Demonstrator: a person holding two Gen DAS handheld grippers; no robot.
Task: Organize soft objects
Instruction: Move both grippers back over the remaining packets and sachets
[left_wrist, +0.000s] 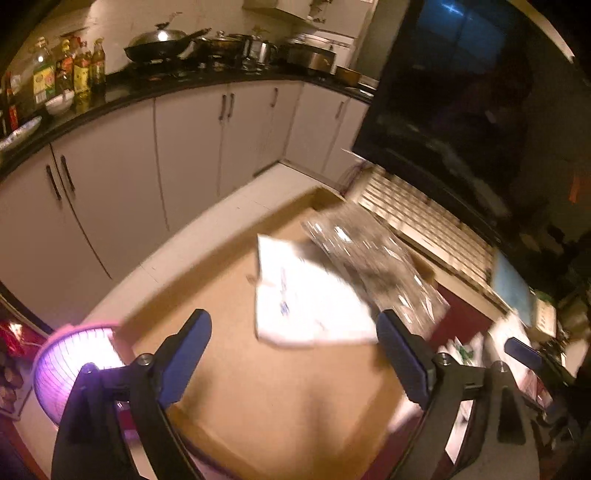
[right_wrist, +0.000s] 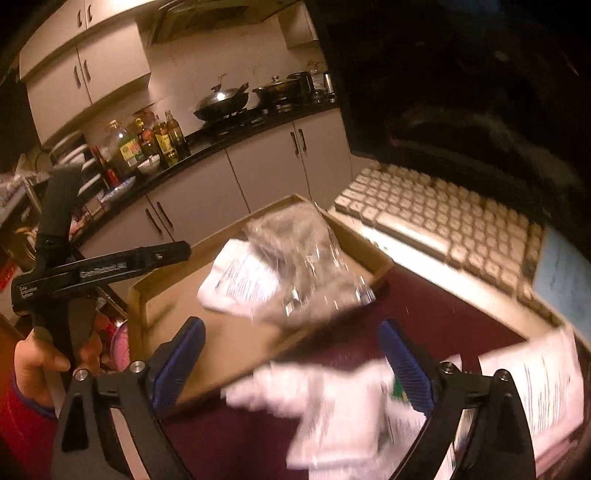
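Both tongs (left_wrist: 293, 354) (right_wrist: 291, 363) spread, empty; grey bagged item (right_wrist: 310, 258) and white packet (left_wrist: 303, 299) ahead in cardboard tray (left_wrist: 229, 288)

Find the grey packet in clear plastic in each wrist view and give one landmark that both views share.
Left wrist view: the grey packet lies right of centre, at the far right side of the cardboard tray, overlapping the white packet.
Right wrist view: the grey packet lies at centre, at the tray's far right corner.
Shared landmark: the white keyboard just beyond the tray.
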